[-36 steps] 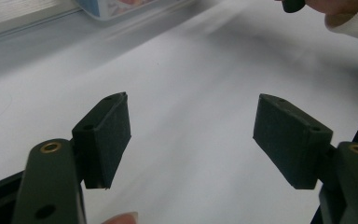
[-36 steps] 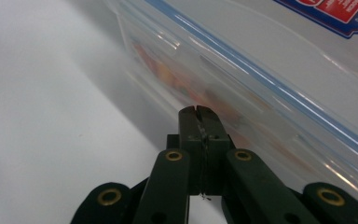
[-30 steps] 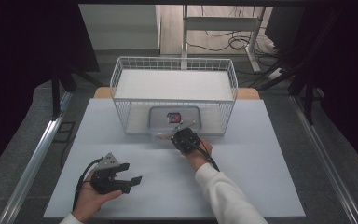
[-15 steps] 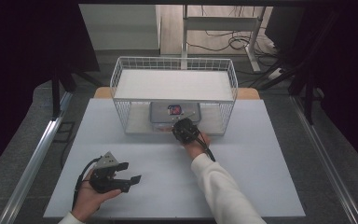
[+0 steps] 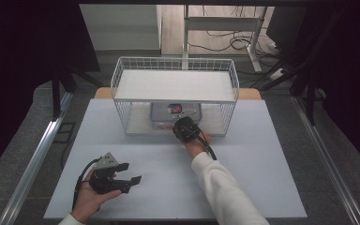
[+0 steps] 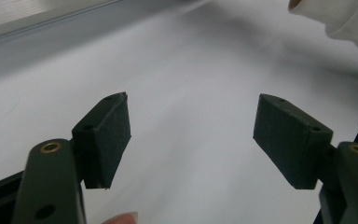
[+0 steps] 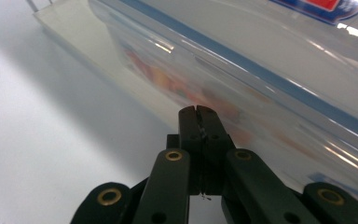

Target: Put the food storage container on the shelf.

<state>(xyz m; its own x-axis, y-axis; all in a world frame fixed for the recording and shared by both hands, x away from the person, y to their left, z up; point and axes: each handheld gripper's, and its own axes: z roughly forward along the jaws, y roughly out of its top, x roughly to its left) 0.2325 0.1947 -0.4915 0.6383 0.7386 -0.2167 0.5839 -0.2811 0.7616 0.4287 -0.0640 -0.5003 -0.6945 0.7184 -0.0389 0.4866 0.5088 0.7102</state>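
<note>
A clear plastic bag point(image 5: 176, 112) with a red label lies on the lower level of a white wire rack point(image 5: 122, 101) at the back of the table. In the right gripper view the bag point(image 7: 261, 56) shows a blue strip and orange contents. My right gripper point(image 5: 180, 124) is shut, and its tips point(image 7: 197, 112) are at the bag's near side in the rack's front opening; I see nothing pinched between the pads. My left gripper point(image 5: 132, 172) rests in the hand at the table's near left, open, with nothing between its jaws point(image 6: 193, 135).
The white table top point(image 5: 262, 164) spreads around both hands. The rack has a solid white upper shelf point(image 5: 176, 84) above the bag and a pale base edge point(image 7: 70, 23). A white sleeve point(image 6: 340, 23) shows in the left gripper view. Dark floor, rails and cables surround the table.
My right gripper has moved away from the person towards the rack's opening, and the bag has slid a little deeper into the rack. The left gripper has stayed put.
</note>
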